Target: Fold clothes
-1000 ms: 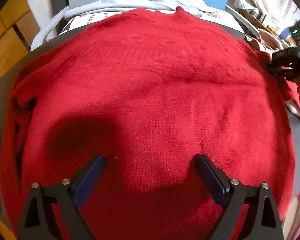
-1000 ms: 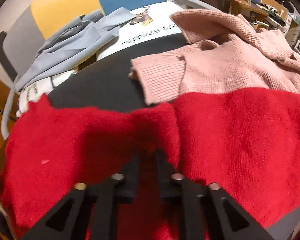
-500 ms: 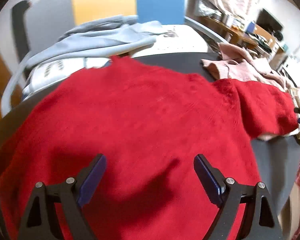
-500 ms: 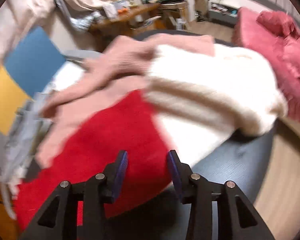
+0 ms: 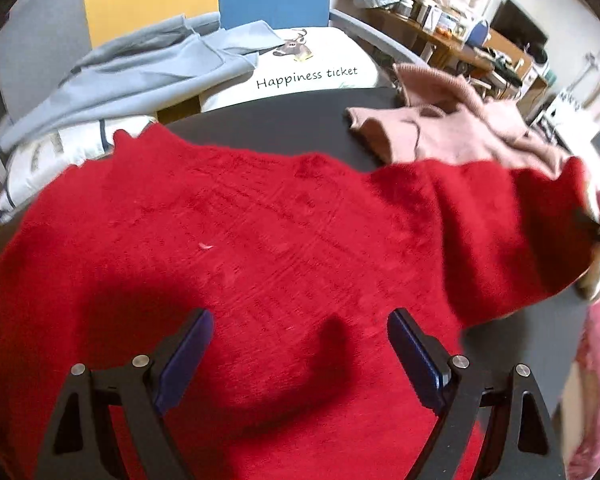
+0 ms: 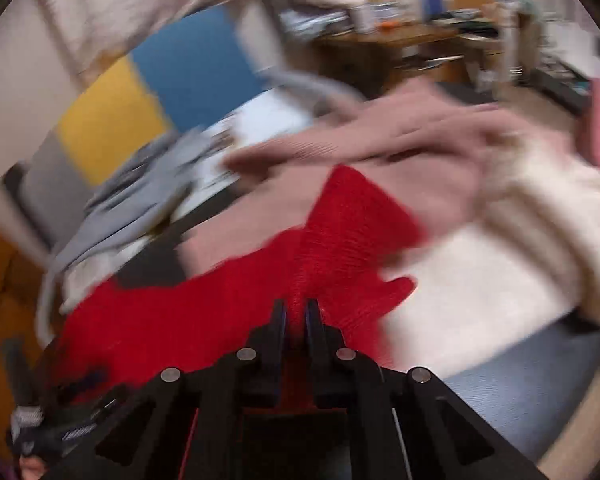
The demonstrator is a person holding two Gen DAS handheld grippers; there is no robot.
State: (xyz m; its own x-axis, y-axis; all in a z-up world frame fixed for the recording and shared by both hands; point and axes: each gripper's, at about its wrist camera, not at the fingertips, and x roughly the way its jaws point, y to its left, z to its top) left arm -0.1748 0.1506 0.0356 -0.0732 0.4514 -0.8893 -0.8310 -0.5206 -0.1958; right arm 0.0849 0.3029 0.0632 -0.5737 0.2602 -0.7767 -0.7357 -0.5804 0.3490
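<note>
A red knit sweater (image 5: 260,240) lies spread over the round black table (image 5: 284,120). Above its lower body my left gripper (image 5: 300,344) hovers open, with only flat red knit between the blue pads. The sweater's right sleeve (image 5: 512,232) stretches out to the right and is lifted at its end. In the blurred right wrist view my right gripper (image 6: 295,312) is shut on that red sleeve (image 6: 340,240), whose knit bunches between the pads and fans out ahead of them.
A pink sweater (image 5: 460,128) lies at the table's far right, partly under the red sleeve. A cream knit (image 6: 500,264) lies beside it. A grey garment (image 5: 140,68) and a white printed cushion (image 5: 320,68) sit on a chair behind the table. A pink fabric (image 5: 596,380) hangs at the right.
My right gripper opened, swung right along the red sleeve and closed on its end, lifting it. My left gripper stayed open while moving right over the sweater's body.
</note>
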